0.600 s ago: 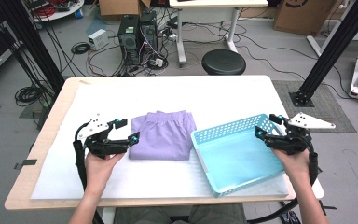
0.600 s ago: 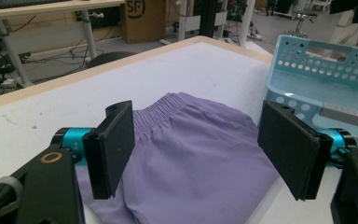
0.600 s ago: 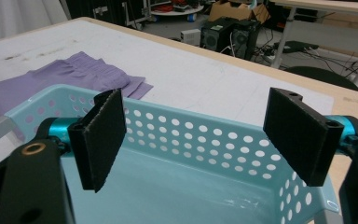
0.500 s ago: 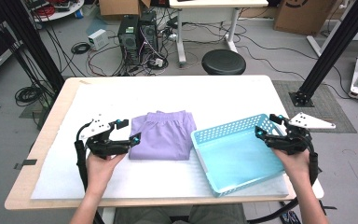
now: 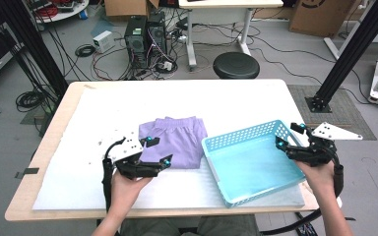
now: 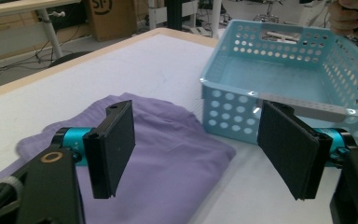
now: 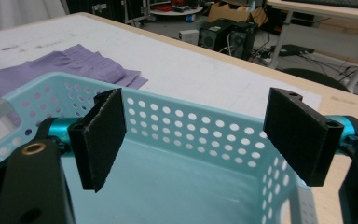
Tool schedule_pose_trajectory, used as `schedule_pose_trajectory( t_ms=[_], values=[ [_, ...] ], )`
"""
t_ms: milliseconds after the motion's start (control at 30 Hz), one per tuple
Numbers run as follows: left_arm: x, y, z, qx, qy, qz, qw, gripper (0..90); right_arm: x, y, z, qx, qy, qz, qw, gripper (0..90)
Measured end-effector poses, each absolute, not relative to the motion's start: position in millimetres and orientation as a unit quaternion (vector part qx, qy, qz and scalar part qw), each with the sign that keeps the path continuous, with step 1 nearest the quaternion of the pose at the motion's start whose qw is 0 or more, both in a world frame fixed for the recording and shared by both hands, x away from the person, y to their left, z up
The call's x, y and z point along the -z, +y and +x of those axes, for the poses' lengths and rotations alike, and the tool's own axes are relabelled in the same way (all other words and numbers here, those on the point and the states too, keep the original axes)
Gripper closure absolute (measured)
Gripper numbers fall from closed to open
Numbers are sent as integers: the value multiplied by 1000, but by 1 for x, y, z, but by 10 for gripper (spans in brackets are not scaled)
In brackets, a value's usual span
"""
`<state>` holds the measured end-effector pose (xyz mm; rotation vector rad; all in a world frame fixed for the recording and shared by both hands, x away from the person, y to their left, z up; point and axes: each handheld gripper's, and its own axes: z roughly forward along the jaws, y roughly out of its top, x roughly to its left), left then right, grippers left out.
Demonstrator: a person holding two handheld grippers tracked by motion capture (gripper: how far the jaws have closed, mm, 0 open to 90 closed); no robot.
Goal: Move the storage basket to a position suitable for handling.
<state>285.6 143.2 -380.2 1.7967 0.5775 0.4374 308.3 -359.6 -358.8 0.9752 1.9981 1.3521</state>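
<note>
Left hand: I see it (image 5: 123,189) coming in from the bottom edge of the high view, wrapped around its tool, over the white mat (image 5: 88,123).
Left gripper: there it is (image 5: 158,151), jaws spread wide with nothing between them, sitting at the near left corner of the purple cloth; in the left gripper view (image 6: 200,149) I look straight between both black pads at the cloth and the basket beyond.
Purple cloth: folded flat (image 5: 174,142) on the mat, about mid-table, its right edge just beside the basket's left wall; in the left gripper view (image 6: 168,154) it lies right under the jaws, and I can't tell whether a pad touches it.
Basket: light blue, perforated walls (image 5: 241,135), nothing inside that I can see, sitting at a slant on the mat's right part, right of the cloth; its holes show close up in the left gripper view (image 6: 223,112).
Right gripper: over on the right (image 5: 289,136), jaws wide apart, empty, poised at the basket's far right corner; in the right gripper view (image 7: 196,135) the pads stand either side of the rim, looking down into the basket (image 7: 191,121) with the cloth (image 7: 70,63) beyond.
Right hand: it (image 5: 320,172) grips the tool from the table's right front corner.
Table: pale wood edge (image 5: 54,142) framing the mat.
</note>
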Motion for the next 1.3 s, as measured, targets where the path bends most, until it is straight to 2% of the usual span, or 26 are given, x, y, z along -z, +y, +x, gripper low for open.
schedule_pose_trajectory(
  t_ms=[267, 333, 900, 1067, 1300],
  values=[
    [389, 120, 273, -168, 229, 776, 564, 284, 361, -380, 286, -497, 732, 366, 289, 218],
    [392, 116, 269, -163, 228, 773, 569, 284, 361, -386, 280, -497, 731, 368, 289, 240],
    [420, 71, 235, -140, 195, 788, 566, 284, 385, -436, 224, -479, 744, 367, 286, 239],
    [428, 55, 230, -121, 183, 799, 560, 284, 401, -444, 215, -471, 758, 364, 266, 239],
    [435, 34, 223, -117, 174, 813, 544, 284, 426, -446, 224, -457, 778, 359, 238, 239]
  ],
)
